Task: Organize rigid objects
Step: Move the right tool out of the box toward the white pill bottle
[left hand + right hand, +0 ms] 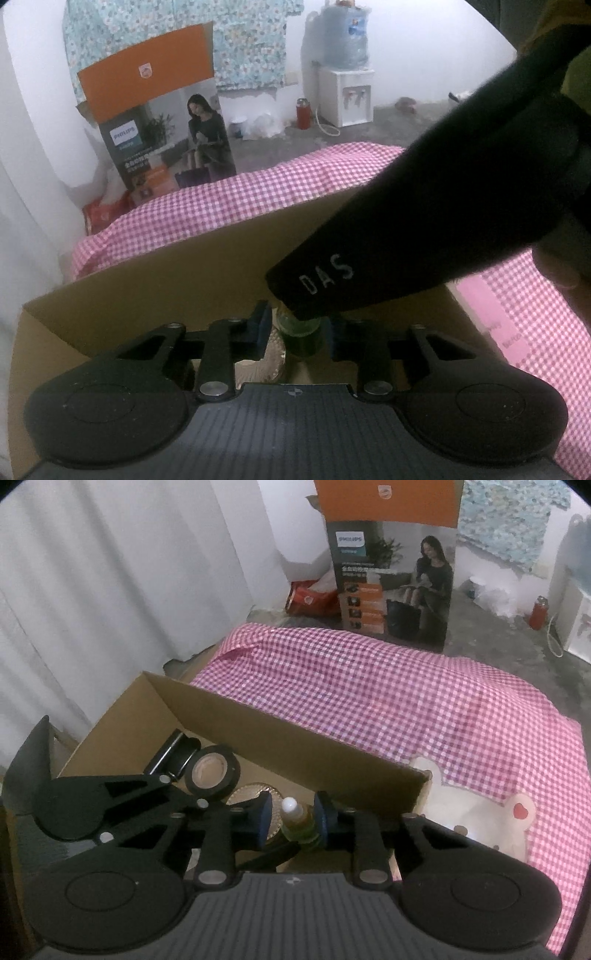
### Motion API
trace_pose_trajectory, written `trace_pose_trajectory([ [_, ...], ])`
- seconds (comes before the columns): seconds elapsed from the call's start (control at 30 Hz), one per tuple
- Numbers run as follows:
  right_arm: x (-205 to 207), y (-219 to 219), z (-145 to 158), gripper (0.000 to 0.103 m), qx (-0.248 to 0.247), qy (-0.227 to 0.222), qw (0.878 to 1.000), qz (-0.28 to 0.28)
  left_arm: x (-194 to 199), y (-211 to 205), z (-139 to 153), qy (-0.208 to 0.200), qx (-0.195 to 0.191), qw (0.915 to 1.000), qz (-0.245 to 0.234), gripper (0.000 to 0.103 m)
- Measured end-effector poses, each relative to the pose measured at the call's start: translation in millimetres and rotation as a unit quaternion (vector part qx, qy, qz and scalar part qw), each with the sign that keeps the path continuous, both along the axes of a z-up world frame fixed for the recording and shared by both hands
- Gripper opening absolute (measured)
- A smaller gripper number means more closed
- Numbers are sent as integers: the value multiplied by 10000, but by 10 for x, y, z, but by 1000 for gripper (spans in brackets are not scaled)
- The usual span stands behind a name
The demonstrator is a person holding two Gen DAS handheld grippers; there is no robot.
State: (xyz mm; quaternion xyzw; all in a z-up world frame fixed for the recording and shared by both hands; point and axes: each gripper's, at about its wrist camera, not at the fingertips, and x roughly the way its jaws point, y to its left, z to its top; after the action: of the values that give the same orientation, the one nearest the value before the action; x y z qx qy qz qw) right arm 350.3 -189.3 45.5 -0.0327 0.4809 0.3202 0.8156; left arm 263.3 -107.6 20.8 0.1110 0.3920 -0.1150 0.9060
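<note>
My right gripper [293,818] stands wide around the green bottle [297,821] inside the cardboard box [295,749]; left gripper [295,330] likewise wide. I should withdraw straight upward.

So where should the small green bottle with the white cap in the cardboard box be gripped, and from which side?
Grip the small green bottle across its round body, just below the white cap, coming down from above. It stands upright inside the cardboard box, whose walls block a sideways approach. The right gripper already straddles it that way, though whether the pads touch is unclear.
</note>
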Motion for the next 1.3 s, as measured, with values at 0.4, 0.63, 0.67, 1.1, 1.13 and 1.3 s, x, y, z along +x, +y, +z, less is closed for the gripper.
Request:
trace_pose_trajectory([
  [0.4, 37, -28, -64, 11, 87, 16, 9999, 105, 107, -39, -7, 139, -135, 9997, 143, 17],
  [0.63, 23, -87, -30, 11, 24, 14, 10000, 60, 126, -32, 30, 269, -523, 9982, 135, 16],
  [0.67, 22, -102, -19, 11, 13, 6, 10000, 37, 124, -47, 32, 267, -535, 9981, 121, 16],
  [1.1, 7, -262, -27, 17, 117, 239, 9992, -292, 66, -87, 91, 262, -522, 9983, 11, 28],
  [1.13, -6, -281, 1, 22, 151, 215, 9991, -345, 33, -72, 123, 196, -535, 9984, 10, 36],
  [1.3, -209, -389, 275, 60, 367, -252, 9973, -587, -187, 8, 308, -135, -619, 9980, -70, 61],
])
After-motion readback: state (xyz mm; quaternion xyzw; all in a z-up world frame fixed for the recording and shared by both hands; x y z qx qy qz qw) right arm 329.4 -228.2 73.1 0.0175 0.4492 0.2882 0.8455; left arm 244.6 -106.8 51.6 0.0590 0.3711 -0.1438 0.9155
